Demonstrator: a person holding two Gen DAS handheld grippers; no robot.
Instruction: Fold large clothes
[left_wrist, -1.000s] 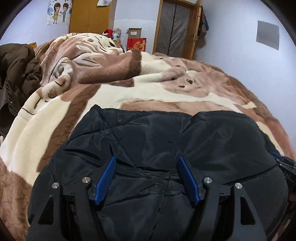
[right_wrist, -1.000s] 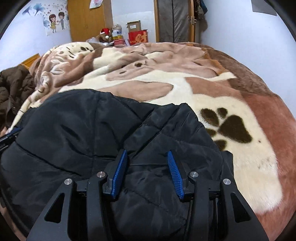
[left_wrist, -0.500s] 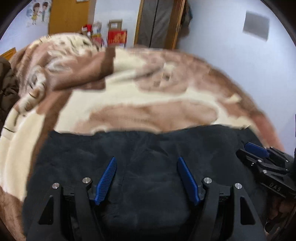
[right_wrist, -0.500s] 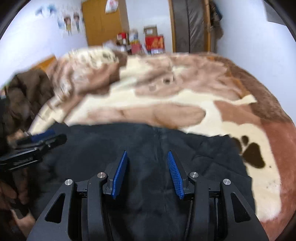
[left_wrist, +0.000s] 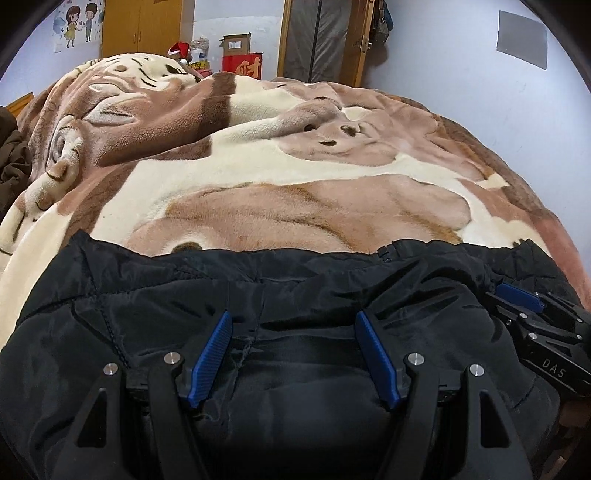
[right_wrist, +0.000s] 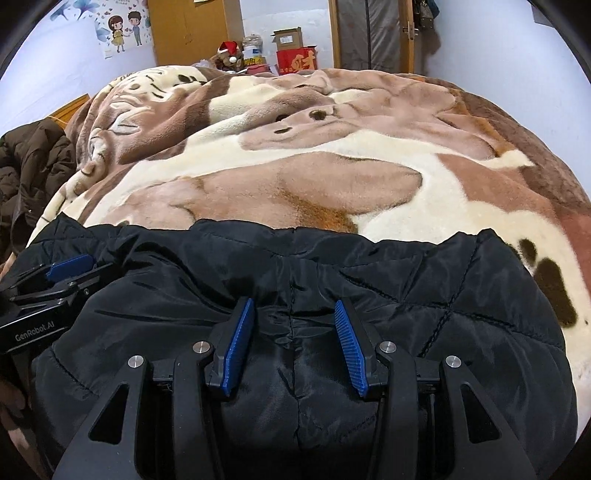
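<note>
Tongs (left_wrist: 291, 354) on the left hand fill the bottom of the left wrist view, their two blue pads set fairly wide with a thick bunch of the black quilted jacket (left_wrist: 258, 295) gathered between them and pressing against both pads. The right tongs (right_wrist: 295, 343) sit at the bottom of the right wrist view, narrower, with a ridge of the same jacket pinched between their blue pads. Each pair also shows at the edge of the other's view, low on the fabric.

One black jacket lies across the lower half of both frames, its far edge running roughly straight across the middle, resting on the bed's plush brown and cream blanket (right_wrist: 332, 155). One brown coat (right_wrist: 33, 166) is heaped at the left edge. Two tongs are in view. At the top, one red box (right_wrist: 297, 61) stands beside a Santa hat (right_wrist: 229, 48), with one cartoon poster (right_wrist: 122, 31) in the upper left.
</note>
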